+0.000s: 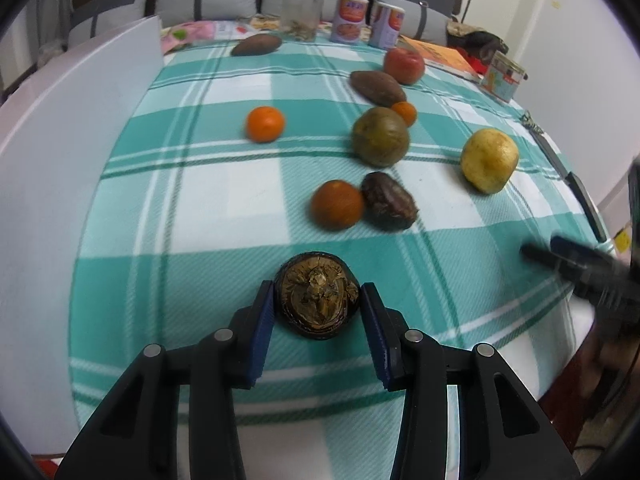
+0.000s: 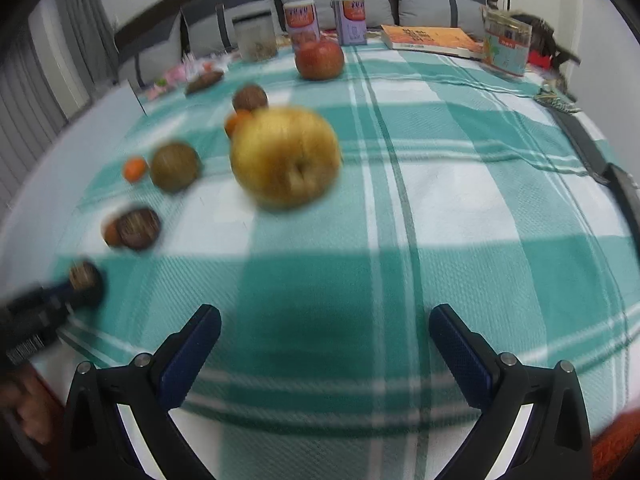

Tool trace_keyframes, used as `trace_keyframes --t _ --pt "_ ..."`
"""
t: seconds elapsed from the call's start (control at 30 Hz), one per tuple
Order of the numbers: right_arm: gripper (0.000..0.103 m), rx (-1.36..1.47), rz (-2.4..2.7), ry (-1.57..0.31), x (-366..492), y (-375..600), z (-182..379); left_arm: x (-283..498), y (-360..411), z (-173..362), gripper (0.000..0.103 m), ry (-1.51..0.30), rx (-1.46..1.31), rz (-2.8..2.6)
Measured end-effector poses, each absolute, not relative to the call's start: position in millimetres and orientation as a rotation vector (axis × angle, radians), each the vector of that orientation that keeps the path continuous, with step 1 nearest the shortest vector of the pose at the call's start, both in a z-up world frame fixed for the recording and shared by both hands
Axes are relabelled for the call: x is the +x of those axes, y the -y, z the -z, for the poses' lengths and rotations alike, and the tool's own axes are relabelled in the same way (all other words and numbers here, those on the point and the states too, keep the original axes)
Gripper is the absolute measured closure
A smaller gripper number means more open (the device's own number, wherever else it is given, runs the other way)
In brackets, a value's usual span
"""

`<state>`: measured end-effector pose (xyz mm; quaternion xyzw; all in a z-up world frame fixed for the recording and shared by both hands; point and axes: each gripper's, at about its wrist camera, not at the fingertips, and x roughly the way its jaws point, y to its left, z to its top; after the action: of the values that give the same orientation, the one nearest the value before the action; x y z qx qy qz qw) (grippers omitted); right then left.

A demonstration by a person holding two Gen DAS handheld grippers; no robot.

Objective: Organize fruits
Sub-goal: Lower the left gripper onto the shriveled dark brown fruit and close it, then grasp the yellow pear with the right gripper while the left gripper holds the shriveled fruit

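My left gripper [image 1: 317, 294] has its blue pads on both sides of a dark brown round fruit [image 1: 317, 295] low over the checked tablecloth [image 1: 200, 200]. Beyond it lie an orange [image 1: 337, 204], a dark oval fruit [image 1: 389, 200], a green-brown fruit [image 1: 380, 136], a tangerine [image 1: 265, 124], a yellow pear [image 1: 489, 159], a red apple [image 1: 404, 65] and brown sweet potatoes [image 1: 377, 87]. My right gripper [image 2: 325, 320] is open and empty above the cloth, with the yellow pear [image 2: 285, 156] ahead of it. The left gripper with its fruit also shows in the right wrist view [image 2: 82, 280].
A white board [image 1: 60, 152] stands along the table's left side. Cans [image 1: 350, 18], a jar [image 1: 302, 14], an orange book [image 1: 444, 56] and a tin [image 1: 502, 74] line the far edge. Grey cushions sit behind. A dark strap [image 2: 592, 148] lies along the right edge.
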<state>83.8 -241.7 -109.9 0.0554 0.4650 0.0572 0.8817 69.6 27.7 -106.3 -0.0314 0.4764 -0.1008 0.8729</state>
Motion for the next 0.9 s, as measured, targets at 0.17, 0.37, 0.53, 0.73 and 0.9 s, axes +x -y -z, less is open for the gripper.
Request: trace_keyframes --t 0.17,0.37,0.53,0.73,0.9 --pt "0.002 0.006 -0.199 -0.860 139 223 62 70 -36 108 0.059 -1.004 -0.092 0.198" --pt "0.054 0.077 -0.267 -0.938 182 224 63 63 -37 106 0.059 -1.003 -0.085 0.206" --pt "0.055 0.067 -0.286 -0.967 135 229 67 61 -34 109 0.059 -1.011 -0.093 0.225" --pt "0.054 0.090 -0.270 -1.025 103 240 95 59 -31 107 0.059 -1.012 -0.096 0.230" --pt "0.029 0.107 -0.269 -1.032 99 242 95 57 -40 106 0.058 -1.027 -0.103 0.234"
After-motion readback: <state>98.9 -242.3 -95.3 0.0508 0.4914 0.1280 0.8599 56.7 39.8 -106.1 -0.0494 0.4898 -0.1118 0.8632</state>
